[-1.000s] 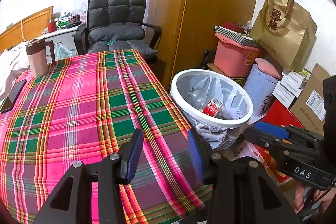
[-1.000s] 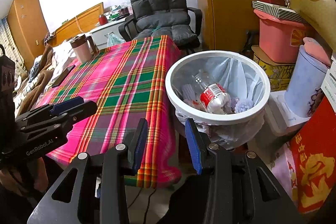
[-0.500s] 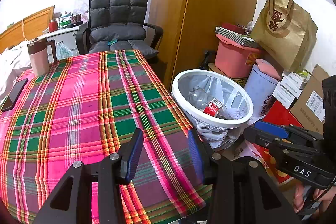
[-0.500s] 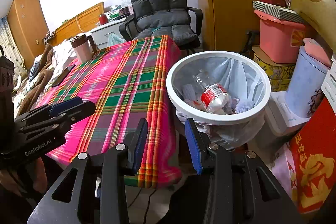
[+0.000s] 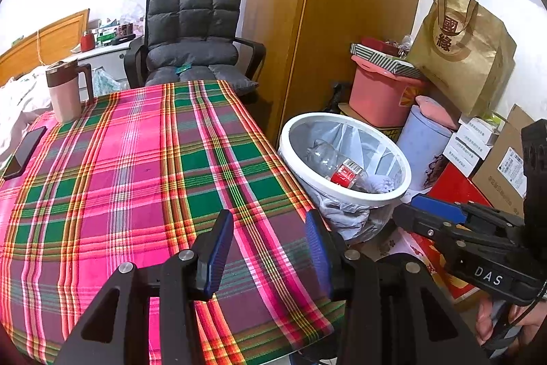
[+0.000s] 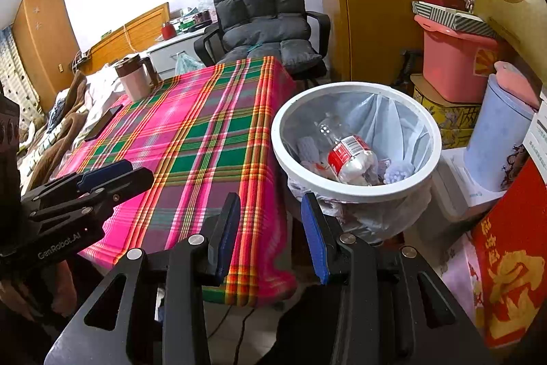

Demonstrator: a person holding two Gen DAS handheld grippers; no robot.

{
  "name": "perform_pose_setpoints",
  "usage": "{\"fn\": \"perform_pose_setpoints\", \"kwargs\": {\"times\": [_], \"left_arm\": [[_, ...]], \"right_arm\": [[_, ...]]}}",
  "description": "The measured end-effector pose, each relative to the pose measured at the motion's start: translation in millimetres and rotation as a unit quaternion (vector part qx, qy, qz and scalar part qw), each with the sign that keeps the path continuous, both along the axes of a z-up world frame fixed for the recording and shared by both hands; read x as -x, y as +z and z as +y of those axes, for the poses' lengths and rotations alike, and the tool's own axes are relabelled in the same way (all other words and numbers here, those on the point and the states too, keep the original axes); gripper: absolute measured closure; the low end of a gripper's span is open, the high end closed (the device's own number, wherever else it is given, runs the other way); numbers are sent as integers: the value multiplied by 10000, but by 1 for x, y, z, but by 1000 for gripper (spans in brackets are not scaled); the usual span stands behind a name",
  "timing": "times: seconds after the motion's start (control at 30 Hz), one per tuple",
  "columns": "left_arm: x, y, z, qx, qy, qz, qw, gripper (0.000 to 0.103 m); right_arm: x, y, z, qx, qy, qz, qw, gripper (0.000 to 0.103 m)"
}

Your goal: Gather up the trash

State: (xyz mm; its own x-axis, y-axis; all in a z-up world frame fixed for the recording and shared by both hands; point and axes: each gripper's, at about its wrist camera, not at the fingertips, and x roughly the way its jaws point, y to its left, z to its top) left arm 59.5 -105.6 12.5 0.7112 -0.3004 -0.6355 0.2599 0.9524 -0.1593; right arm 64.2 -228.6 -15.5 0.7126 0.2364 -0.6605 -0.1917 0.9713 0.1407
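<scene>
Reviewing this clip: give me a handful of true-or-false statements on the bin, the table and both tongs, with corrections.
1. A plastic bottle with a red label lies inside the white trash bin. True.
2. The left tongs grip a crumpled tissue. False: nothing is between their open jaws.
3. A mug and a phone sit on the plaid tablecloth. True.
4. The bin stands on the table. False: it stands on the floor beside the table's edge.
5. The right tongs are empty. True.
</scene>
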Motion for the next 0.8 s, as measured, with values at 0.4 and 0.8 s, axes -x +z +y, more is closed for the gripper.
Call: {"fn": "perform_pose_setpoints", "kwargs": {"times": [0.4, 0.8], "left_arm": [[1, -2, 1, -7, 37, 30, 10000, 59], [5, -5, -2, -58, 13, 37, 10000, 60]], "right_arm": [[0, 0, 0, 4, 4, 3, 10000, 63], [0, -2, 0, 8, -8, 4, 10000, 63]]}}
